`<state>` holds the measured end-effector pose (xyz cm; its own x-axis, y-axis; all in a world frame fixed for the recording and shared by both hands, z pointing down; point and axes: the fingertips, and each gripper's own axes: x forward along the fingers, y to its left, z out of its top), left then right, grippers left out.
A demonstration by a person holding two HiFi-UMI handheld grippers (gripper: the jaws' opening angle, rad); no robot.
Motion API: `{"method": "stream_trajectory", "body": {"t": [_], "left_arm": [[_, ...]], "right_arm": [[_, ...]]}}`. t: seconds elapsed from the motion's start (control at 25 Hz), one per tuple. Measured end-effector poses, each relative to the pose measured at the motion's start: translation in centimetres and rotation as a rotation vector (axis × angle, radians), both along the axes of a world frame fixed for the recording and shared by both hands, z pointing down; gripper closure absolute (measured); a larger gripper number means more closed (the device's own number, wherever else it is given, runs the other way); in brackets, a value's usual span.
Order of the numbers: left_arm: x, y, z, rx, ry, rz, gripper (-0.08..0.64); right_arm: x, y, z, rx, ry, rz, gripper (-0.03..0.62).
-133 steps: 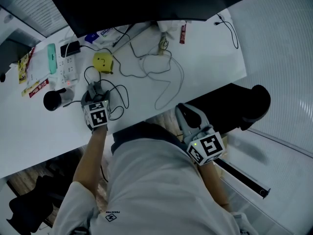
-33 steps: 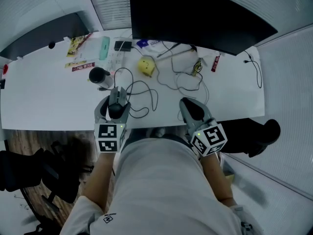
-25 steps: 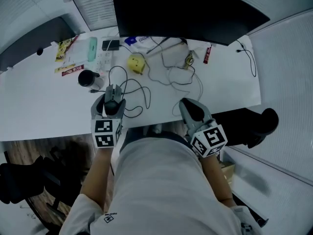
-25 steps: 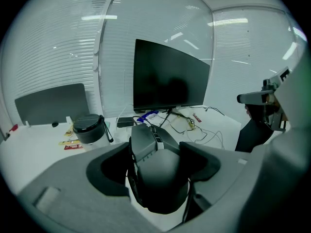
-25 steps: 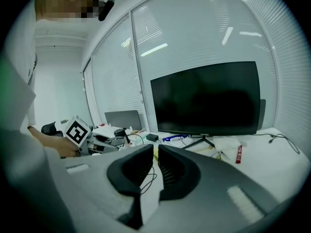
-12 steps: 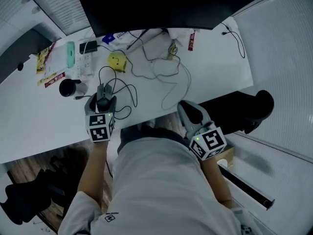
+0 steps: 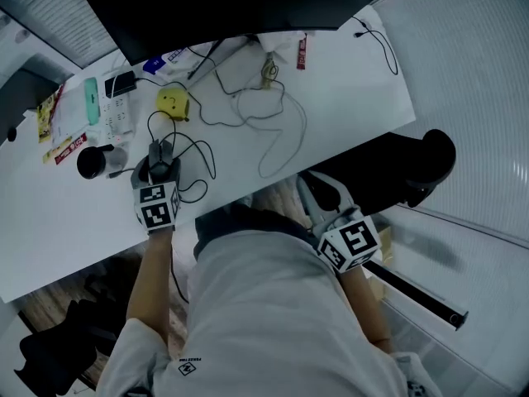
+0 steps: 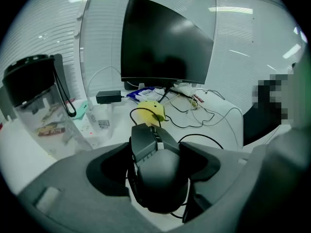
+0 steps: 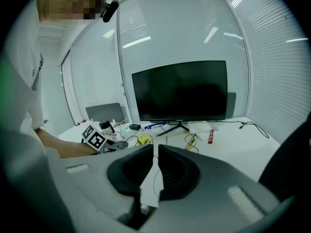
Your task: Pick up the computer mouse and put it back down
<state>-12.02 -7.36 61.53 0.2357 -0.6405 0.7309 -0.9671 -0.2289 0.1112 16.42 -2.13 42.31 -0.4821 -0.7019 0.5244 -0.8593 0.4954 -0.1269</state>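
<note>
**A:** What's your left gripper [image 8: 155,149] doing?

**B:** It is clamped on the mouse [image 8: 156,178]. One jaw presses each flank, and the mouse's nose points away from me between them. In the head view that pair sits left of centre, over the desk [image 7: 347,98] and near its lower edge. I can't tell whether the mouse's underside touches the desk.

**A:** And around it?

**B:** Its cable [image 7: 198,151] loops on the desk just right of the mouse. A dark cup [image 7: 89,162] stands just to the left of it. A yellow thing [image 7: 172,102] lies above it, towards the monitor [image 8: 165,47], which fills the top of the frame. More cables trail across the middle of the desk.

**A:** Your right gripper [image 9: 154,154]?

**B:** Its jaws are together with only a thin slit between them, and they grip nothing. In the head view it is lower right of centre, off the desk's lower edge and well apart from the mouse. It points up the frame towards the desk, and a dark chair [image 7: 405,168] is to its right.
</note>
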Motion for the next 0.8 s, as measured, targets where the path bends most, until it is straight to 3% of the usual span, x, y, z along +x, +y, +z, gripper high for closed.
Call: {"method": "stream_trajectory", "body": {"t": [0.8], "left_arm": [[0.2,-1.0,6.0,-0.088,-0.003,0.019,0.229]], "right_arm": [[1.2,0.6,0.8,-0.038,0.038,0.074,0.56]]}}
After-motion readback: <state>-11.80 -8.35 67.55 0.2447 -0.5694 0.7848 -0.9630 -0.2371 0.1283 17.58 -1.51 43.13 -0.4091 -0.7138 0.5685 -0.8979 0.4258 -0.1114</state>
